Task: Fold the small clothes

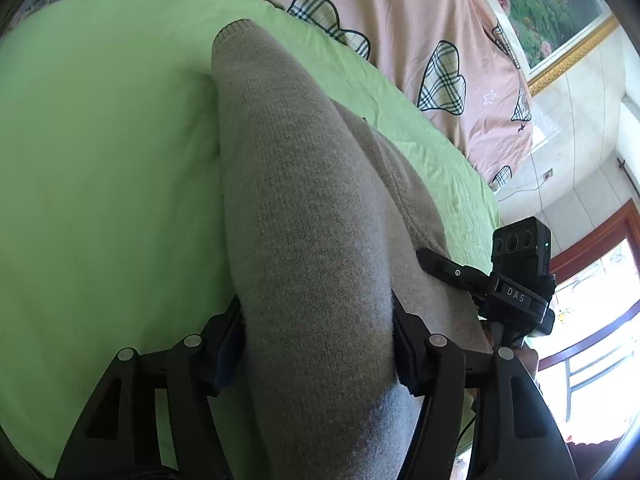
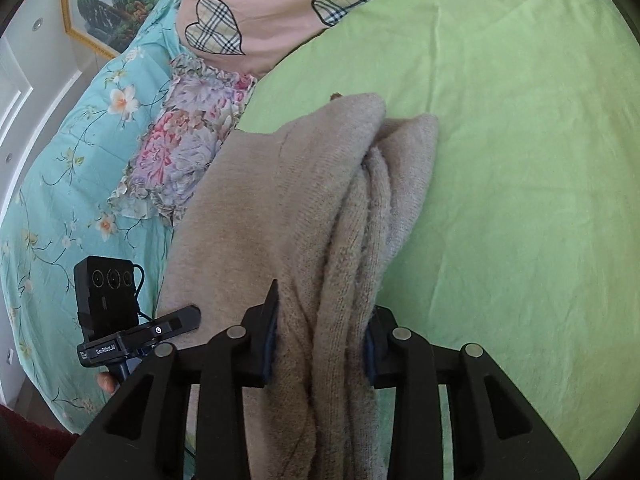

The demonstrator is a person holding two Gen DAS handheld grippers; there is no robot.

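Note:
A grey-beige knitted garment (image 1: 304, 208) hangs over the green bed sheet (image 1: 100, 168). My left gripper (image 1: 318, 344) is shut on a thick fold of it, and the cloth stretches forward from the jaws. My right gripper (image 2: 320, 344) is shut on bunched folds of the same garment (image 2: 304, 184), whose far end rests on the green sheet (image 2: 520, 160). The right gripper shows in the left wrist view (image 1: 426, 260) beside the cloth. The left gripper shows in the right wrist view (image 2: 192, 316) at the garment's left edge.
A pink quilt with plaid hearts (image 1: 420, 40) lies at the back of the bed. A turquoise floral cover (image 2: 72, 168) and a flowered pillow (image 2: 188, 148) lie to the left. A framed picture (image 1: 548, 12) hangs on the wall. A window (image 1: 600, 320) is at the right.

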